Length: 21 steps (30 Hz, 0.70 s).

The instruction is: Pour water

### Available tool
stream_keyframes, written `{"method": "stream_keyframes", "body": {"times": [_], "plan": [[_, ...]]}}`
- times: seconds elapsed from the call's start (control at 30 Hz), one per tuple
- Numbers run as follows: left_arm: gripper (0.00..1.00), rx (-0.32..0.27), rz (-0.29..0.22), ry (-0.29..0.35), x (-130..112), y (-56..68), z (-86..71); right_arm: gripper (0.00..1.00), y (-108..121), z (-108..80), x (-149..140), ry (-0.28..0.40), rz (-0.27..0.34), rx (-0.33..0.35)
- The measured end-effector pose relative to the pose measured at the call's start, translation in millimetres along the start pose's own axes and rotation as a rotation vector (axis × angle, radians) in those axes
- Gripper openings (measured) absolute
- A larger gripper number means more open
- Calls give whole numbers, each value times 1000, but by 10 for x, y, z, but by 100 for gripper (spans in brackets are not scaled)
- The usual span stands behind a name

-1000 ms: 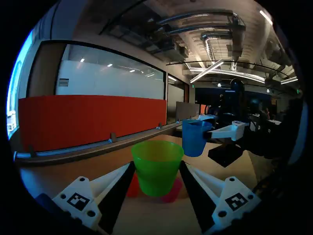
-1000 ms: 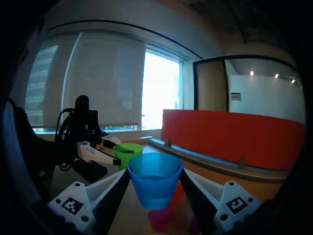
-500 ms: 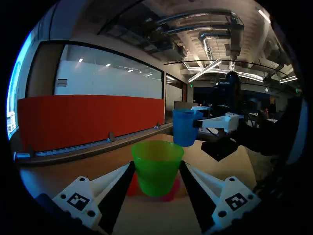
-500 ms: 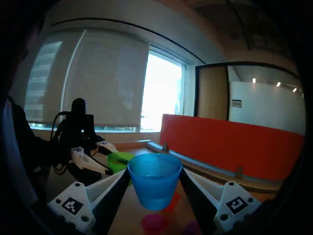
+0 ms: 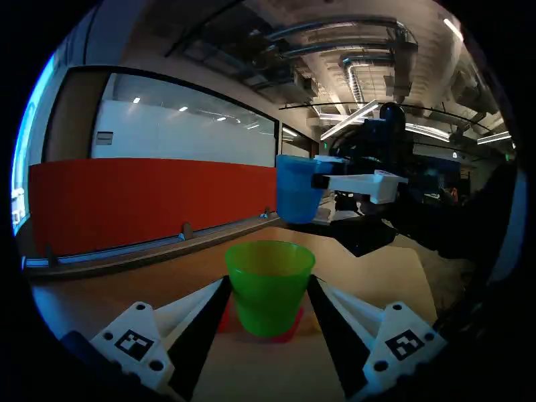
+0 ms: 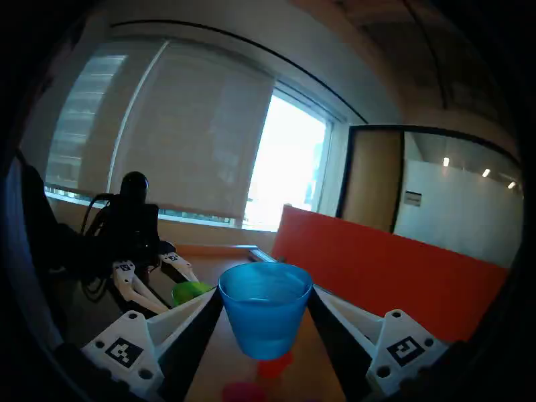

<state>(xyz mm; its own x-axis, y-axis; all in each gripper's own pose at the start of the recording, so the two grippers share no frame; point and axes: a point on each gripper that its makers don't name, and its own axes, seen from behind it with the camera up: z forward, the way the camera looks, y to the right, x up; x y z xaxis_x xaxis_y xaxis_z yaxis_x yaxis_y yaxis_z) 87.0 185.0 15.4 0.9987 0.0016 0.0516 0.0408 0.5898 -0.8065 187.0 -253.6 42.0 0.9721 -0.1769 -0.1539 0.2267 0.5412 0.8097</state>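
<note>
Jaws of the left gripper [image 5: 268,281] are pinched on the green cup [image 5: 269,288]. Those of the right gripper [image 6: 264,298] are clamped on the blue cup [image 6: 265,325], which is part-filled with water. Thin, light plastic is judged to flex, so a mid-wall hold is favoured. Compared with a second ago, the blue cup is carried higher, just above and beyond the green cup's far rim.

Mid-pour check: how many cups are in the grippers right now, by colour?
Green cup: 1, in the left gripper
Blue cup: 1, in the right gripper
Total: 2 held cups
</note>
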Motion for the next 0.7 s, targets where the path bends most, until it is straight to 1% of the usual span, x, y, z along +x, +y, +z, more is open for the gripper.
{"method": "stream_keyframes", "body": {"times": [0.5,0.7], "plan": [[83,-13,6,-7,-10,65,25,91,83,176,228,-17,-166,34],[83,-19,2,-6,-9,71,31,91,96,236,337,-5,-239,48]]}}
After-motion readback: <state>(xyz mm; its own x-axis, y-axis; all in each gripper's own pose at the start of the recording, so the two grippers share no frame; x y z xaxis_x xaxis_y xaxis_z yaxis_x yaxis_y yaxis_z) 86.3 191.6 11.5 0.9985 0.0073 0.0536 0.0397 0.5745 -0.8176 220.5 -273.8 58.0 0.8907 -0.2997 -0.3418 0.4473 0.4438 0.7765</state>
